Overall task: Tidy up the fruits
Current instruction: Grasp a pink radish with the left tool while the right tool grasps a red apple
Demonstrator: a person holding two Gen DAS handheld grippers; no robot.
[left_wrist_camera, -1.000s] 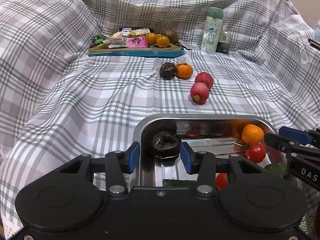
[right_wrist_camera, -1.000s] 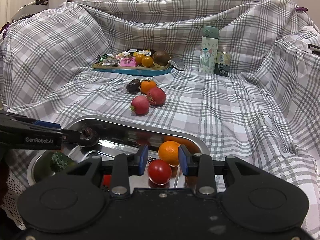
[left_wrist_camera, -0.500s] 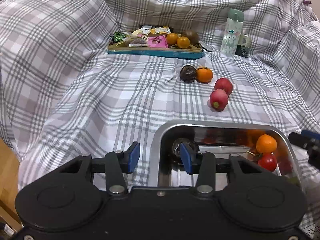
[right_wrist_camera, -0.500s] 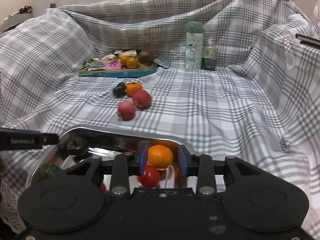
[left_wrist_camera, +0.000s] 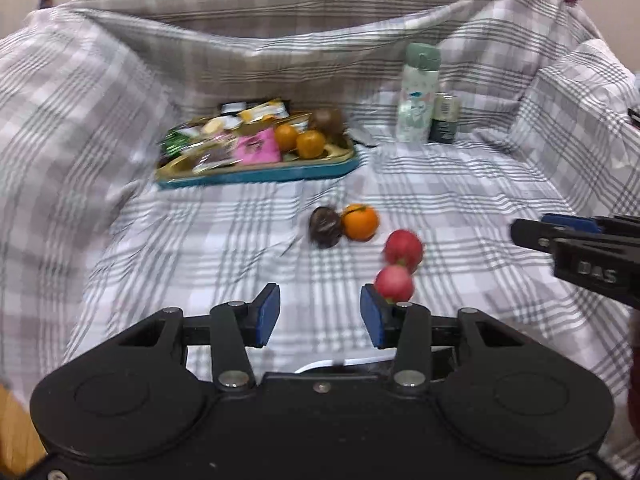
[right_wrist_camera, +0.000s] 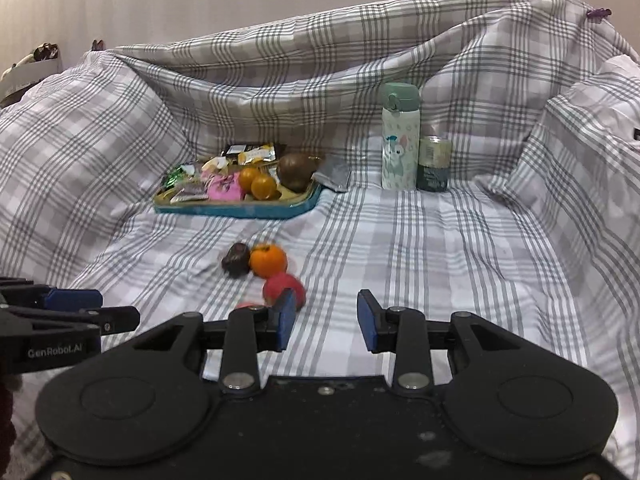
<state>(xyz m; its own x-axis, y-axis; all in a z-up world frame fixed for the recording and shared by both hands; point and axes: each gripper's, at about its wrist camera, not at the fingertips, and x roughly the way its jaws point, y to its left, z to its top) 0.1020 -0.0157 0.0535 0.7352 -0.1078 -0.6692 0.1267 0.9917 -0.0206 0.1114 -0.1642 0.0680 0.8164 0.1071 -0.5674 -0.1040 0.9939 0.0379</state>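
Loose fruit lies on the plaid cloth: a dark passion fruit (left_wrist_camera: 325, 227), an orange (left_wrist_camera: 360, 222) touching it, and two red fruits, the far one (left_wrist_camera: 403, 247) and the near one (left_wrist_camera: 394, 283). My left gripper (left_wrist_camera: 320, 316) is open and empty, held above the cloth just short of the near red fruit. My right gripper (right_wrist_camera: 326, 316) is open and empty; the far red fruit (right_wrist_camera: 282, 286) sits just beyond its left finger (right_wrist_camera: 285, 316). The passion fruit (right_wrist_camera: 236, 259) and orange (right_wrist_camera: 269, 260) lie further out. Only a sliver of the steel tray's rim (left_wrist_camera: 340, 364) shows under the left gripper.
A teal tray (left_wrist_camera: 256, 174) with snack packets, two small oranges and a brown fruit sits at the back; it also shows in the right wrist view (right_wrist_camera: 240, 210). A mint bottle (right_wrist_camera: 399, 136) and a small can (right_wrist_camera: 434, 164) stand at the back right. Cloth-covered walls rise all round.
Both grippers have lifted away from the steel tray and moved forward toward the loose fruit. The dark fruit the left gripper carried stayed in the tray. Both are open and empty.
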